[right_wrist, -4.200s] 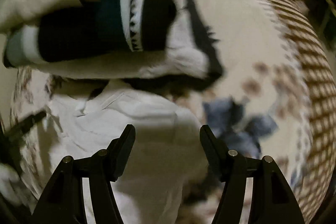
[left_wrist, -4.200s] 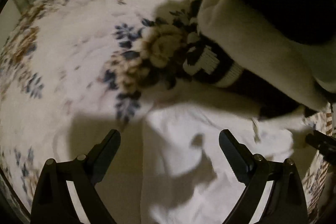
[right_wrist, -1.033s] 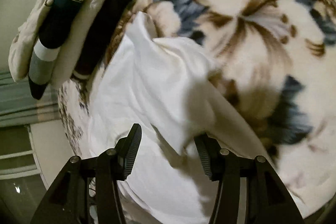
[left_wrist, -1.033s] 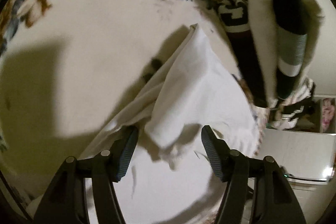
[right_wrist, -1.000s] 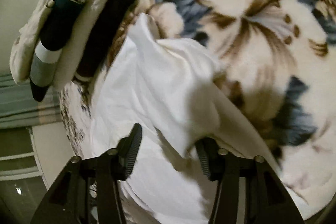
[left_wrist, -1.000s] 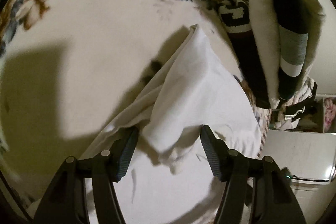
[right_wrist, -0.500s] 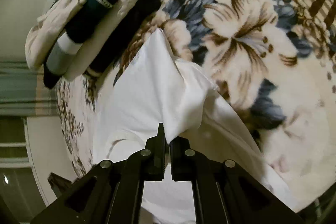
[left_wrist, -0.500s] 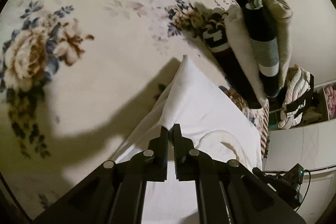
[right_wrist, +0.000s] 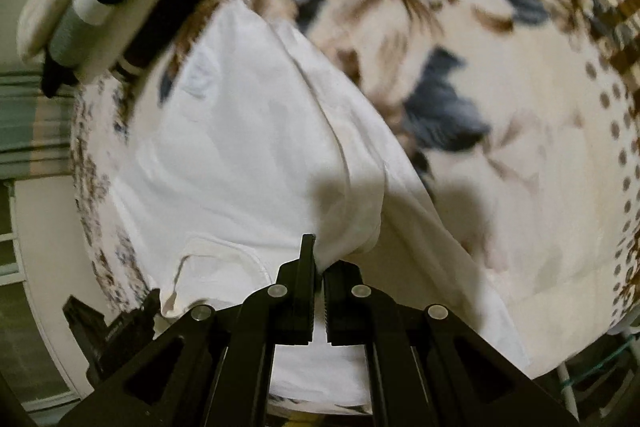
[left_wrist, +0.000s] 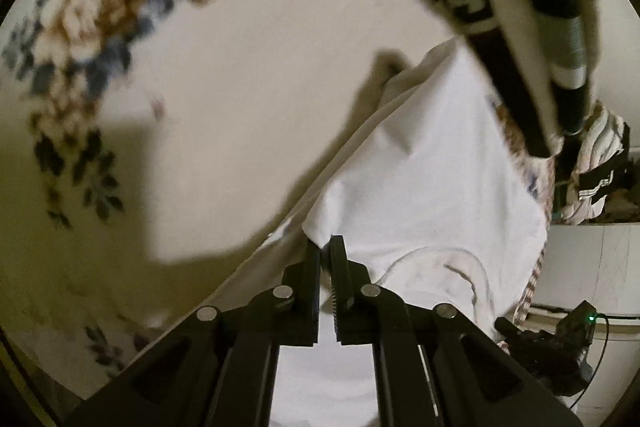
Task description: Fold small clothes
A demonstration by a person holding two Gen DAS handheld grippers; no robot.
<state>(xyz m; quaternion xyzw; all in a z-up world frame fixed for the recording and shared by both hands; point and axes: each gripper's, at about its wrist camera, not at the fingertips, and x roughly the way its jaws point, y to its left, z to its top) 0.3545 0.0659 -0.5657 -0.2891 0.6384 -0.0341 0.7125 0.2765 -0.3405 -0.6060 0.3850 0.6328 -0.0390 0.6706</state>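
Both grippers: clamped on folds of white cloth.
Left gripper (left_wrist: 325, 247): jaws pinched tight on an edge of the white garment (left_wrist: 432, 163).
Right gripper (right_wrist: 318, 259): jaws nipping a bunched fold of it.
Garment: spread on the floral blanket (right_wrist: 500, 27).
Beyond: folded dark-and-cream clothes (left_wrist: 532, 39) touching its far edge.

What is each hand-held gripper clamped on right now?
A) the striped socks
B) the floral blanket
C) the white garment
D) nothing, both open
C: the left hand-held gripper and the right hand-held gripper each have their jaws shut on a pinched fold of the white garment; the striped socks lie apart on the floral blanket.
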